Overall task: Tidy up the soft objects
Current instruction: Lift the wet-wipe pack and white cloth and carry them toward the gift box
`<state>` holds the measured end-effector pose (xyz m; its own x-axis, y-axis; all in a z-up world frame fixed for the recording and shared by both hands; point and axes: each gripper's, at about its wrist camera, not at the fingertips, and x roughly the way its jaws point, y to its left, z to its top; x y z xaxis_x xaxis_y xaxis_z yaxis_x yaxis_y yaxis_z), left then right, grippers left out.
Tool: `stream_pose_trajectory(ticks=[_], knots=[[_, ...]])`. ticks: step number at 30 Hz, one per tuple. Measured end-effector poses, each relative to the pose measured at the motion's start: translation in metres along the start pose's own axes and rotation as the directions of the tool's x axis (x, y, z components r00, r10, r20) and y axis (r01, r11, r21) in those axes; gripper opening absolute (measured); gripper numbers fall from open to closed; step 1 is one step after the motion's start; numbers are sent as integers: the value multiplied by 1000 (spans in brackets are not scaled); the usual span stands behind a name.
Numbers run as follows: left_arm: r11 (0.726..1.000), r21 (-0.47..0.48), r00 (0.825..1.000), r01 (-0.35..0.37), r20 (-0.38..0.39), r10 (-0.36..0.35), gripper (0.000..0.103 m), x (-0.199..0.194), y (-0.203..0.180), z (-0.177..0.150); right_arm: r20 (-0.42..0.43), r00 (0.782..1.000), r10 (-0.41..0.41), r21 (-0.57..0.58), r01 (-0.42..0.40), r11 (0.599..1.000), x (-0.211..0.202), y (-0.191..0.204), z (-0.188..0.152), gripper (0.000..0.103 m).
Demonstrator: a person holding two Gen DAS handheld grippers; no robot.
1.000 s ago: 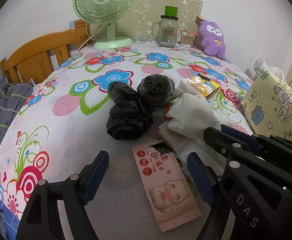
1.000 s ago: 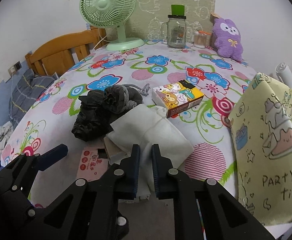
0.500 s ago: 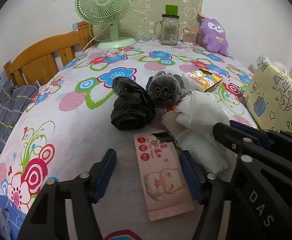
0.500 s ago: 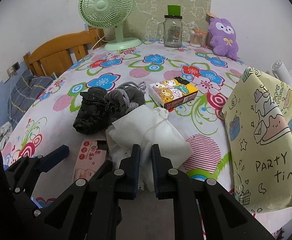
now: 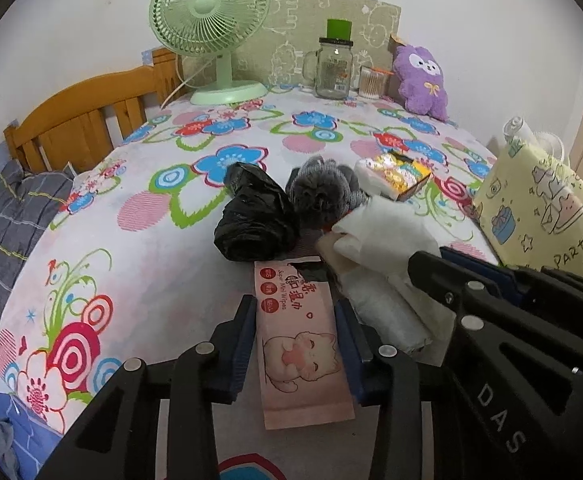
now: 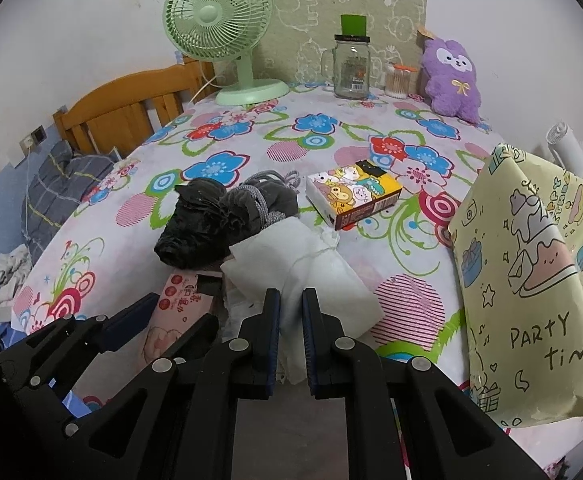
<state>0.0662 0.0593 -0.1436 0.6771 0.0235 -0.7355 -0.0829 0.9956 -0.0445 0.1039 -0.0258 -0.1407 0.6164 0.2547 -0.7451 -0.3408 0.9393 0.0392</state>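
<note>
Floral tablecloth, left tongs closing around pink wipes pack, right tongs pinching white cloth

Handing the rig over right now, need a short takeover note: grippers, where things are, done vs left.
Left gripper: jaws closing around the pink wet-wipes pack, which lies flat on the table between them; not lifted.
Right gripper: shut on the white cloth bag.
Black plastic bag and grey mesh pouf lie bunched mid-table; cartoon tissue box is just beyond.
Yellow party bag stands at the right edge.
Done: nothing visibly sorted.
Left: everything; finish the grip on the wipes first.
</note>
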Motion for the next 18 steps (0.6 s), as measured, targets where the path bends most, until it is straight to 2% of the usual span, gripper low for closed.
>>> stream_pose_trajectory(ticks=[18], knots=[[1000,-1,998,21,55,-21,40,-25,-7,20,64,998,2,8,-3,1000,-30,-4,14,11]])
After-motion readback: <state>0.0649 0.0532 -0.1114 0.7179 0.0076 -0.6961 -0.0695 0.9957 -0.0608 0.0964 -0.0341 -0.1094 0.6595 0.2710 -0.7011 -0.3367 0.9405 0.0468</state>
